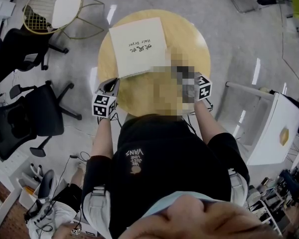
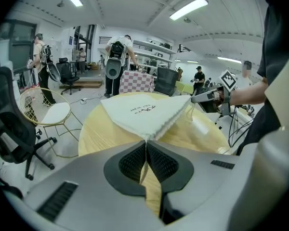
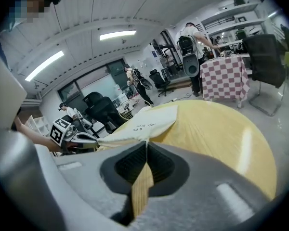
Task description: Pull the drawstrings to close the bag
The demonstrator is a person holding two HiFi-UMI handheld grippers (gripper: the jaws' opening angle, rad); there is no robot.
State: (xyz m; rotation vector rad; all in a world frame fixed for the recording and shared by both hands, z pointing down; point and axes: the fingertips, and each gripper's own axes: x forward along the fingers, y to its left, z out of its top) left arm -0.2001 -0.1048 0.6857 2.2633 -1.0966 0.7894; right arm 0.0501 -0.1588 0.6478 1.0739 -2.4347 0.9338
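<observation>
My left tongs [image 2: 146, 150] are clamped on a drawstring [image 2: 146, 140], my right tongs [image 3: 146, 152] on the second drawstring [image 3: 146, 145]. The white bag [image 1: 138, 45] lies at 12 o'clock on the round table [image 1: 189, 39], contents hidden. A wire chair [image 1: 52, 9] stands beyond at 10 o'clock

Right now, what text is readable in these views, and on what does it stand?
"Hair Dryer": on the white bag, upside down in the head view; the characters beside it are too blurred to read.
"VANS": on the person's black shirt, upside down; the smaller print below it is unreadable.
</observation>
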